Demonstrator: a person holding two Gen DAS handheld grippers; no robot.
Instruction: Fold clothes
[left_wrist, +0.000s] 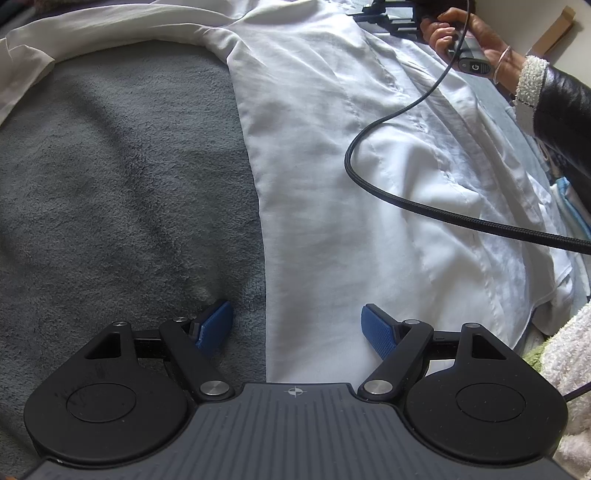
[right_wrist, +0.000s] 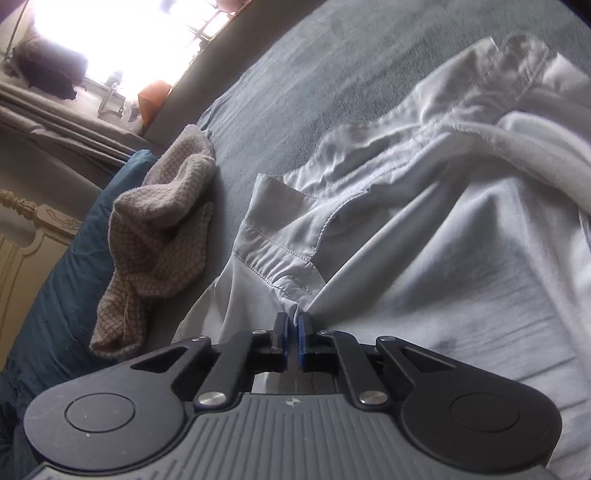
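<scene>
A white shirt (left_wrist: 332, 155) lies spread flat on a grey fleece blanket (left_wrist: 122, 177) that covers the bed, one long sleeve (left_wrist: 122, 27) stretched out across the far side in the left wrist view. The left claw (left_wrist: 297, 328) hangs released just over the shirt's straight side edge, its blue pads set wide: one pad (left_wrist: 214, 325) over bare blanket, the other (left_wrist: 376, 330) over white cloth, neither pinching anything. A black braided cable (left_wrist: 391, 188) loops across the shirt's front toward the person's right hand (left_wrist: 454, 33), which grips the handle of the other tool at the far end of the garment. In the right wrist view the right claw (right_wrist: 293, 334) is clenched on a bunched fold of the shirt (right_wrist: 424, 229) just below the stitched cuff (right_wrist: 273, 240), the cloth drawn taut into the pads. A crumpled beige knitted garment (right_wrist: 159, 229) lies beside the shirt, apart from it, next to a teal pillow (right_wrist: 62, 273).
</scene>
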